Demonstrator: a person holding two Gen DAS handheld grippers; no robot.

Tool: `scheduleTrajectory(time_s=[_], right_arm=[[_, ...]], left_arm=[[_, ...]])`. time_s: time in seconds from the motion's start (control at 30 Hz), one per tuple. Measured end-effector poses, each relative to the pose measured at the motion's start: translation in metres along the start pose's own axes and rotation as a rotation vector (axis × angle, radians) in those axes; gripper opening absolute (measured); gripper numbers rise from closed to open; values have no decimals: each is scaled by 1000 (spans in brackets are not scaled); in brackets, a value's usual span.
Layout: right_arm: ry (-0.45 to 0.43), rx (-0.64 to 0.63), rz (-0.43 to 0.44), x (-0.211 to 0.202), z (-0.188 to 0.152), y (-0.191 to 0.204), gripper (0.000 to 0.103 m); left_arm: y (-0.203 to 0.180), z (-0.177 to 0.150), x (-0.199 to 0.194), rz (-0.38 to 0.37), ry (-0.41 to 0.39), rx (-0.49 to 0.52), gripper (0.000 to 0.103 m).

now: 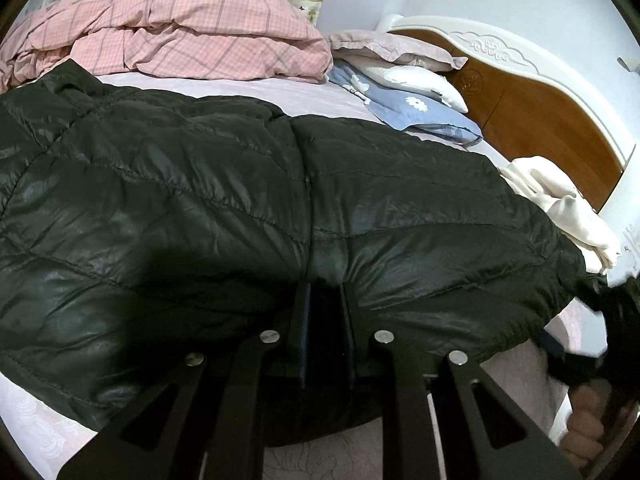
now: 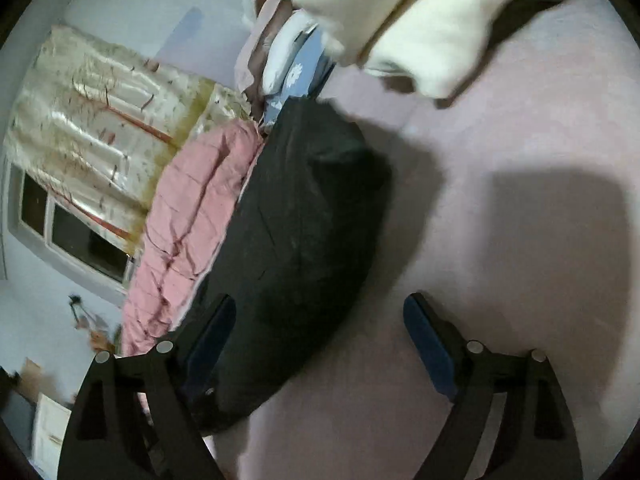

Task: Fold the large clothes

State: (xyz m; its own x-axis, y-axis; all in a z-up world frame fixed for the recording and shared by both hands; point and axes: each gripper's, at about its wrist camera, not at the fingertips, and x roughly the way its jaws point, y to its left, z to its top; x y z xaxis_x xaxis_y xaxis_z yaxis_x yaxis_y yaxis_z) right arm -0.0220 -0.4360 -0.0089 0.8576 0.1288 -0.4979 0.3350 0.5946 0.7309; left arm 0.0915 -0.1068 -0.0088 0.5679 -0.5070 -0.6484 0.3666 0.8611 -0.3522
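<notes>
Nearest in the left wrist view, the left gripper (image 1: 323, 280) has its jaws drawn close together, pinching a fold of the black puffer jacket (image 1: 224, 208) at the jacket's near edge; the dark fabric bunches up between the two blue-lined fingers (image 1: 302, 320). The jacket lies spread wide across the bed (image 1: 248, 92), covering most of the pale pink sheet from left to right. At the far right edge of this view a dark blurred shape sits beside the jacket's end, with a person's fingers below it; what it is cannot be told.

In the right wrist view, the right gripper (image 2: 320, 344) stands wide open with nothing between its pads. Its left finger (image 2: 212, 344) overlaps the jacket's (image 2: 296, 240) dark bulk, while its right finger (image 2: 430, 352) is over bare sheet (image 2: 520, 128). Whether the left finger touches the fabric cannot be told.

Beyond the jacket, a cream-white garment (image 1: 560, 208) lies crumpled near the headboard (image 1: 532, 120). Further back are a blue floral pillow (image 1: 416, 112), white and pale pink pillows stacked behind it, and a heaped pink checked duvet (image 1: 176, 32). A patterned curtain (image 2: 104, 112) and a dark window (image 2: 72, 236) lie farthest off.
</notes>
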Motion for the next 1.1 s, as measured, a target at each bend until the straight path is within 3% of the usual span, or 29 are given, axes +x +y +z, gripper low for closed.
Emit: scheduleTrajectory(time_s=[0.1, 0.17, 0.2, 0.23, 0.33, 0.37, 0.47, 0.6, 0.67, 0.7, 0.77, 0.87, 0.93, 1.1], right_arm=[[-48, -24, -28, 21, 3, 15, 90], [-82, -13, -76, 31, 8, 19, 82], [-104, 1, -131, 40, 9, 20, 53], [-86, 26, -106, 46, 10, 16, 35], [-54, 153, -9, 57, 22, 9, 13], [-70, 122, -6, 54, 28, 21, 12], [-141, -146, -8, 40, 33, 98, 11], [-120, -484, 112, 25, 3, 212, 11], [-84, -604, 192, 27, -23, 245, 11], [-38, -636, 282, 30, -41, 259, 11], [41, -608, 374, 40, -59, 268, 11], [97, -650, 361, 54, -88, 287, 11], [111, -708, 352, 61, -105, 297, 11], [133, -797, 294, 89, -165, 313, 11]], left_arm=[[0, 1, 1, 1, 0, 1, 16], [0, 0, 0, 1, 0, 2, 16], [0, -1, 0, 0, 0, 2, 16], [0, -1, 0, 1, 0, 3, 16], [-1, -1, 0, 3, 2, 7, 16], [-1, -1, 0, 3, 3, 8, 16], [-2, -1, 0, 12, 2, 7, 16], [1, -1, -1, -1, -6, -15, 16], [8, -1, -2, -23, -6, -52, 16], [11, -1, -3, -32, -8, -68, 16], [17, -3, -8, -44, -1, -103, 15], [29, -15, -48, -79, 19, -107, 15], [47, -26, -88, 13, -9, -68, 15], [124, -39, -164, 179, -105, -211, 15]])
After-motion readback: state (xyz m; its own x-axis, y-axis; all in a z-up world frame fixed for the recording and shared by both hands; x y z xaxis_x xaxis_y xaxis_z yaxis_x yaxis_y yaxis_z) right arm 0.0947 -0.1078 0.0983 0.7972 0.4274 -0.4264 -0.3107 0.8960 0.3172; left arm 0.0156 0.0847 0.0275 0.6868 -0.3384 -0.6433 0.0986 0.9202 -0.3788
